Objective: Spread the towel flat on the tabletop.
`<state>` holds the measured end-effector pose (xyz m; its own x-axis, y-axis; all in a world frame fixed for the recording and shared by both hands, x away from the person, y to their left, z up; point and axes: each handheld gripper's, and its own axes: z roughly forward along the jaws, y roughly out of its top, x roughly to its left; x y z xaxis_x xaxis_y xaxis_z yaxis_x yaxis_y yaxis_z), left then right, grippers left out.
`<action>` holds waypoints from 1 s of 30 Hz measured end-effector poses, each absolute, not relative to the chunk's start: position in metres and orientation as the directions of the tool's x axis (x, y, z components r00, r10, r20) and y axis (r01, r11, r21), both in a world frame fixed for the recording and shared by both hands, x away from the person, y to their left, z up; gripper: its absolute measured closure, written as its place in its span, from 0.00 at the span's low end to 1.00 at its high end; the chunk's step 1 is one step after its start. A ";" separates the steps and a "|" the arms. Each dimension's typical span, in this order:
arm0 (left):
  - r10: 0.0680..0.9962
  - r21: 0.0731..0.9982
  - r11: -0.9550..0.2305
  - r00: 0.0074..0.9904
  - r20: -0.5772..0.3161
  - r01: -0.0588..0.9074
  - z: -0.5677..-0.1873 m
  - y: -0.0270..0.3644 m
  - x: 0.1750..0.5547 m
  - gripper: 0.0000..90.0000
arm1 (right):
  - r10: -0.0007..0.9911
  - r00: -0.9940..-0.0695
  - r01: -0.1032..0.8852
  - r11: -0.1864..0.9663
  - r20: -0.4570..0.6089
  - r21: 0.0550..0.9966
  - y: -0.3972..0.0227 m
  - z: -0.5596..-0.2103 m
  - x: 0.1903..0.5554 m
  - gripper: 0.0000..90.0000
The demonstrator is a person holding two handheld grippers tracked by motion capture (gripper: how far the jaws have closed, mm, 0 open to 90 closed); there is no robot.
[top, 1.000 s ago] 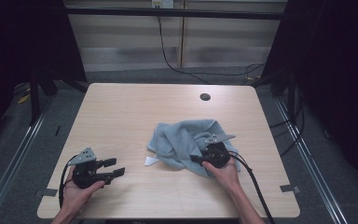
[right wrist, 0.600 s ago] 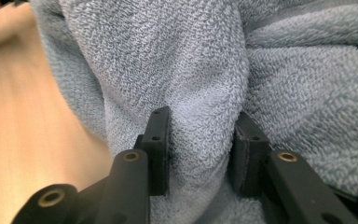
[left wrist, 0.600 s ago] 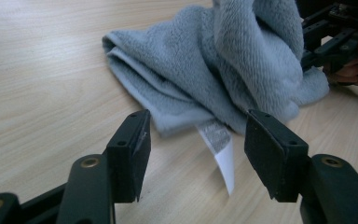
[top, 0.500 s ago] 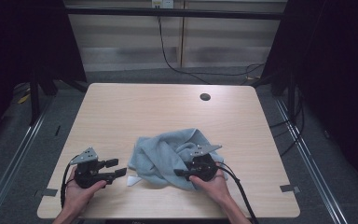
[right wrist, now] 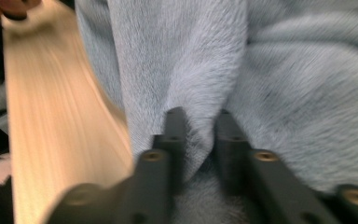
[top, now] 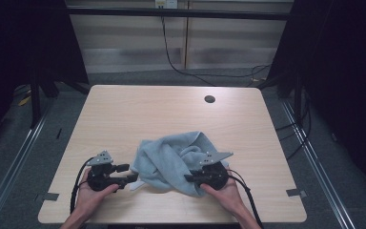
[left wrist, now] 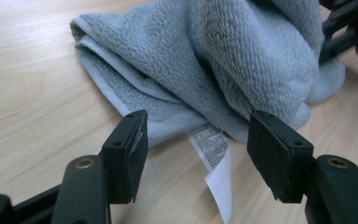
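Between right gripper (right wrist: 199, 128) pads: towel (right wrist: 279, 93) fold.

A small white tag (left wrist: 213, 156) is sewn to the edge of the towel (left wrist: 223, 56). It lies on the table (left wrist: 32, 107), between the wide-apart jaws of the left gripper (left wrist: 200, 154) and a bit past them. The tag has rows of tiny dark print on its top half. The letters are too small to read. The bottom half of the tag, nearer the gripper, is blank white. From the high view the tag (top: 134, 186) is just a white spot beside the left gripper (top: 132, 177). No other words, numbers or signs can be read.
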<state>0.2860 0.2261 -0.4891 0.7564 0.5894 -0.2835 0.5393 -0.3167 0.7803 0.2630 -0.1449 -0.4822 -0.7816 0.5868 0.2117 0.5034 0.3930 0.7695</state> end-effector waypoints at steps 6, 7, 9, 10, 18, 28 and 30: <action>0.603 0.749 -0.342 0.744 -0.288 0.568 -0.490 0.218 0.293 0.41 | 0.646 -0.736 0.470 0.274 0.202 0.839 -0.181 -0.445 0.271 0.96; 0.601 0.748 -0.356 0.750 -0.275 0.560 -0.489 0.215 0.295 0.39 | 0.666 -0.720 0.471 0.263 0.194 0.842 -0.188 -0.441 0.274 0.96; 0.599 0.763 -0.314 0.741 -0.303 0.566 -0.489 0.213 0.298 0.39 | 0.704 -0.690 0.468 0.258 0.168 0.845 -0.201 -0.435 0.278 0.96; 0.597 0.760 -0.331 0.748 -0.290 0.559 -0.489 0.211 0.298 0.39 | 0.724 -0.671 0.469 0.246 0.161 0.848 -0.207 -0.433 0.279 0.96; 0.549 0.775 -0.384 0.799 -0.246 0.502 -0.486 0.193 0.302 0.45 | 0.795 -0.568 0.588 0.209 0.215 0.781 -0.236 -0.483 0.293 0.96; 0.552 0.755 -0.453 0.814 -0.181 0.475 -0.500 0.170 0.309 0.59 | 0.781 -0.591 0.617 0.276 0.202 0.737 -0.221 -0.500 0.292 0.96; 0.553 0.757 -0.467 0.819 -0.154 0.457 -0.503 0.171 0.307 0.72 | 0.779 -0.592 0.619 0.275 0.207 0.736 -0.221 -0.501 0.293 0.96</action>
